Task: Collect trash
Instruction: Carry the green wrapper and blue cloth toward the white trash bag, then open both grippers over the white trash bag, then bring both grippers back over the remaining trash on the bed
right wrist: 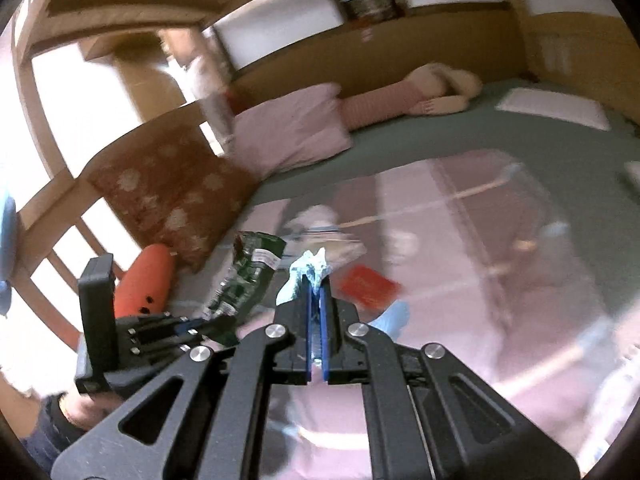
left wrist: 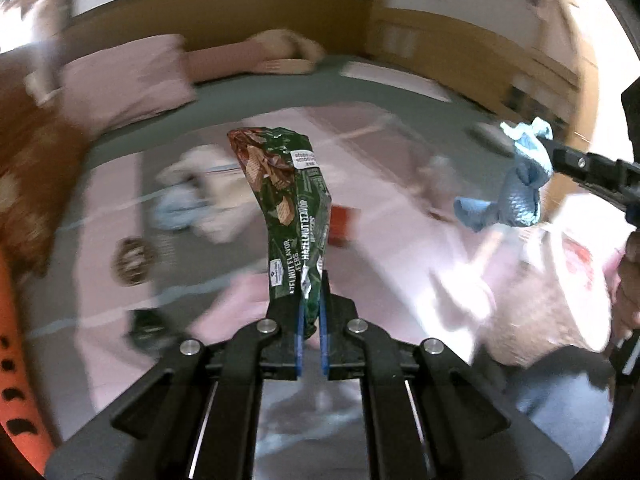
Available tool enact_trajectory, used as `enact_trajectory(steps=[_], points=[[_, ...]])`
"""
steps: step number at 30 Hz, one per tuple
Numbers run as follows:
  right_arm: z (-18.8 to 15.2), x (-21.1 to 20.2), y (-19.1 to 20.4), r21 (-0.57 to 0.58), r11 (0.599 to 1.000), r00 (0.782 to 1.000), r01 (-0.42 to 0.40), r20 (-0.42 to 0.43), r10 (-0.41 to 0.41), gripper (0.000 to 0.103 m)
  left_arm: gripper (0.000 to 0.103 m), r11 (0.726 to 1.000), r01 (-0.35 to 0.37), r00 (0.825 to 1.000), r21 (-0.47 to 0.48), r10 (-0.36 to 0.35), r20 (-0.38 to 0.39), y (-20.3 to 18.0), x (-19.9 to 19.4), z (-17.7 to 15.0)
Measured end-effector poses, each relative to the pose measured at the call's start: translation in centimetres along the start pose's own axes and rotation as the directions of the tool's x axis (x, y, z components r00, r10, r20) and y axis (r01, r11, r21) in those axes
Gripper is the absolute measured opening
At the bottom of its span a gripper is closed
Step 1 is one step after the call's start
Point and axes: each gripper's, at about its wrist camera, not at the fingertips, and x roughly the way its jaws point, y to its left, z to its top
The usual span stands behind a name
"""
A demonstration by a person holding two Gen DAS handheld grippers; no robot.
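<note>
My left gripper (left wrist: pixel 311 300) is shut on a green hazelnut wafer wrapper (left wrist: pixel 286 200), held up above the bed; the wrapper also shows in the right wrist view (right wrist: pixel 246 276). My right gripper (right wrist: pixel 316 286) is shut on a crumpled blue glove (right wrist: pixel 306 276), which hangs from it at the right of the left wrist view (left wrist: pixel 516 188). On the pink striped blanket (left wrist: pixel 400 184) lie a white and blue crumpled tissue pile (left wrist: pixel 192 200), a red packet (right wrist: pixel 370 284), a round brown wrapper (left wrist: pixel 132 260) and a dark green scrap (left wrist: pixel 146 328).
A pink pillow (right wrist: pixel 292 128), a brown flowered cushion (right wrist: pixel 168 196), an orange plush (right wrist: pixel 146 284) and a pink plush doll (right wrist: pixel 424 96) lie along the wooden wall. A white plastic bag (left wrist: pixel 568 264) sits at the right of the left wrist view. The views are motion-blurred.
</note>
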Motion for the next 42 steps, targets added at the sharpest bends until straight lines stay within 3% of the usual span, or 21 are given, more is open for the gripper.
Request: enact_trajectory(steps=[2, 4, 9, 12, 14, 15, 16, 17, 18, 19, 20, 21, 23, 26, 27, 29, 32, 35, 38, 42], points=[[-0.7, -3.9, -2.5, 0.019, 0.998, 0.997, 0.066, 0.031, -0.067, 0.004, 0.006, 0.996, 0.074, 0.997, 0.055, -0.074, -0.018, -3.6, 0.3, 0.6], [-1.4, -7.8, -5.0, 0.046, 0.989, 0.988, 0.137, 0.059, -0.140, 0.004, 0.006, 0.976, 0.189, 0.982, 0.108, -0.184, -0.052, -8.6, 0.9, 1.0], [-3.6, -17.5, -11.9, 0.157, 0.939, 0.942, 0.306, 0.094, -0.322, 0.004, 0.006, 0.884, 0.431, 0.900, 0.183, -0.405, -0.162, -21.3, 2.2, 2.1], [-4.8, -21.3, -14.7, 0.218, 0.908, 0.917, 0.357, 0.102, -0.385, 0.004, 0.007, 0.826, 0.512, 0.855, 0.236, -0.464, -0.230, -28.0, 2.8, 2.1], [-5.5, -22.9, -16.4, 0.255, 0.892, 0.908, 0.373, 0.099, -0.408, 0.004, 0.008, 0.804, 0.548, 0.830, 0.230, -0.487, -0.273, -30.9, 3.5, 2.0], [-5.8, -23.3, -17.1, 0.270, 0.885, 0.905, 0.379, 0.093, -0.416, 0.004, 0.014, 0.798, 0.564, 0.813, 0.215, -0.491, -0.312, -32.4, 4.4, 1.9], [-6.1, -23.3, -17.6, 0.279, 0.880, 0.903, 0.384, 0.082, -0.421, 0.004, 0.021, 0.800, 0.564, 0.809, 0.205, -0.485, -0.331, -33.1, 5.1, 1.9], [-6.3, -23.0, -18.0, 0.295, 0.872, 0.903, 0.391, 0.060, -0.425, 0.007, 0.054, 0.805, 0.561, 0.806, 0.194, -0.478, -0.349, -33.5, 5.7, 1.7], [-6.4, -22.7, -18.4, 0.308, 0.870, 0.906, 0.385, 0.054, -0.420, 0.016, 0.080, 0.827, 0.533, 0.822, 0.180, -0.456, -0.342, -33.3, 6.1, 1.9], [-6.4, -22.4, -18.4, 0.321, 0.868, 0.906, 0.378, 0.062, -0.418, 0.024, 0.084, 0.840, 0.514, 0.837, 0.172, -0.448, -0.315, -33.0, 5.9, 2.0], [-6.4, -22.3, -18.2, 0.327, 0.868, 0.906, 0.372, 0.073, -0.416, 0.042, 0.084, 0.856, 0.493, 0.854, 0.155, -0.443, -0.273, -31.7, 5.5, 2.5], [-6.2, -22.0, -17.8, 0.326, 0.872, 0.906, 0.364, 0.092, -0.413, 0.051, 0.084, 0.861, 0.487, 0.859, 0.143, -0.442, -0.259, -31.2, 5.2, 2.7], [-5.4, -20.8, -16.5, 0.309, 0.884, 0.912, 0.351, 0.103, -0.398, 0.052, 0.086, 0.880, 0.461, 0.876, 0.116, -0.430, -0.216, -28.2, 4.2, 3.8], [-3.7, -18.3, -14.2, 0.258, 0.911, 0.926, 0.321, 0.117, -0.359, 0.052, 0.090, 0.939, 0.328, 0.943, 0.102, -0.320, -0.088, -22.0, 1.4, 5.7], [-3.0, -17.0, -13.0, 0.225, 0.923, 0.932, 0.312, 0.116, -0.343, 0.052, 0.092, 0.965, 0.247, 0.969, 0.085, -0.246, -0.025, -18.6, 0.0, 6.3], [-1.8, -14.3, -10.6, 0.164, 0.940, 0.942, 0.299, 0.110, -0.318, 0.053, 0.094, 0.992, 0.117, 0.991, 0.043, -0.119, 0.061, -13.4, -2.0, 6.9], [0.1, -9.4, -5.8, 0.049, 0.964, 0.957, 0.263, 0.110, -0.267, 0.060, 0.096, 0.998, -0.050, 0.990, -0.026, 0.053, 0.134, -6.7, -4.2, 6.9], [1.7, -3.9, -1.0, -0.064, 0.974, 0.974, 0.217, 0.083, -0.212, 0.060, 0.097, 0.963, -0.221, 0.958, -0.155, 0.244, 0.149, 1.7, -6.2, 5.7], [3.4, 1.4, 2.8, -0.127, 0.977, 0.985, 0.171, 0.059, -0.164, 0.060, 0.097, 0.916, -0.314, 0.926, -0.248, 0.353, 0.131, 8.0, -7.7, 4.7], [4.2, 7.6, 6.0, -0.169, 0.973, 0.987, 0.159, 0.036, -0.155, 0.060, 0.097, 0.864, -0.333, 0.909, -0.377, 0.400, 0.114, 13.2, -8.3, 2.2]])
